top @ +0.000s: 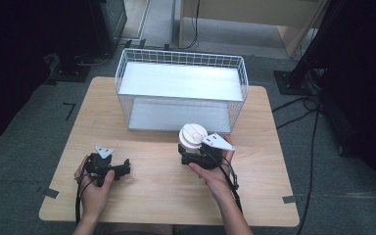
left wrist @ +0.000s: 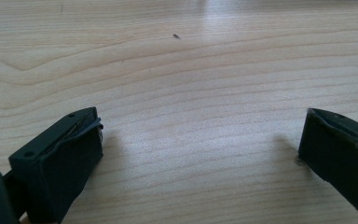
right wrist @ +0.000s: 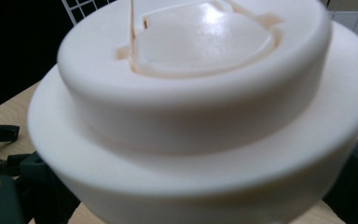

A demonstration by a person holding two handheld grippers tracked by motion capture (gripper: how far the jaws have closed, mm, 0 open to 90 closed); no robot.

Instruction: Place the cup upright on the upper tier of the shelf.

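A white cup with a domed lid (top: pixel 193 135) stands on the wooden table (top: pixel 161 196), just in front of the wire basket. My right gripper (top: pixel 192 155) reaches it from the near side. In the right gripper view the cup (right wrist: pixel 191 93) sits between the two black jaws, which lie against its sides low down; my right gripper (right wrist: pixel 191 200) looks shut on it, though the lid's wide rim hides most of the contact. My left gripper (top: pixel 125 169) rests on the table at the left, held by a hand. Its jaws (left wrist: pixel 200 154) stand wide apart over bare wood.
A white wire basket (top: pixel 181 58) with a pale shelf inside stands at the back of the table. Cables trail from both grippers toward the near edge. Dark stands and cables sit on the floor on both sides of the table.
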